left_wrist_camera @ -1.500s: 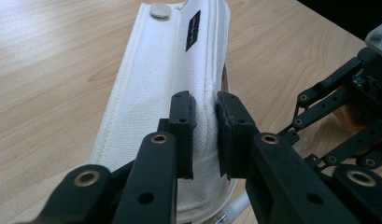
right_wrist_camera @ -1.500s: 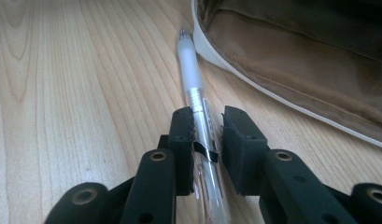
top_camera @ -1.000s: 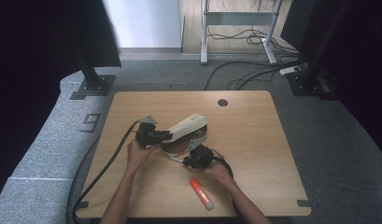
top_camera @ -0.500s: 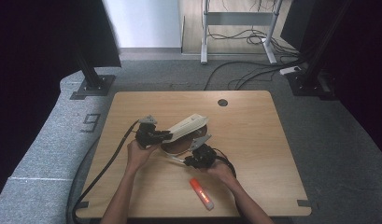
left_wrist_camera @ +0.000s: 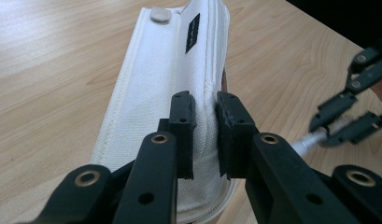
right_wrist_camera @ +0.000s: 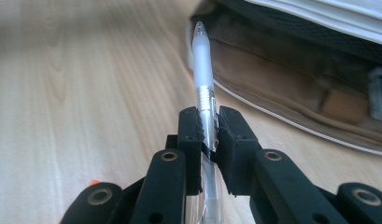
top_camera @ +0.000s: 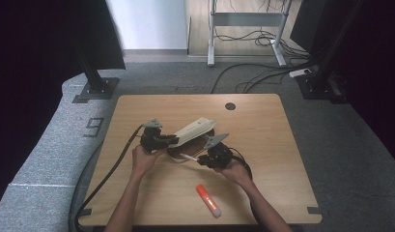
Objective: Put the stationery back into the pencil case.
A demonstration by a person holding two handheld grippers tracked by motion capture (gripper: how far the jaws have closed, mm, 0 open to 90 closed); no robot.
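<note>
A white fabric pencil case [top_camera: 195, 129] lies in the middle of the wooden table [top_camera: 262, 125], its flap raised over a brown inside [right_wrist_camera: 282, 88]. My left gripper [top_camera: 170, 140] is shut on the near edge of the white flap [left_wrist_camera: 156, 79] and holds it up; its jaws pinch the fabric [left_wrist_camera: 205, 133]. My right gripper [top_camera: 201, 159] is shut on a clear plastic pen [right_wrist_camera: 203, 70], gripped at its metal band [right_wrist_camera: 208, 135]. The pen points at the case's opening, with its tip at the rim. The left gripper view shows the right gripper [left_wrist_camera: 347, 119] with the pen [left_wrist_camera: 305, 140] at the right.
An orange and white marker [top_camera: 207, 200] lies on the table near the front edge, just right of centre. A round cable hole [top_camera: 230, 106] sits at the table's far side. Black cables trail from both grippers off the front left. Desk legs and cables stand on the floor beyond.
The right gripper has risen a little with the pen and drawn closer to the case's opening. The left gripper has kept still on the flap.
</note>
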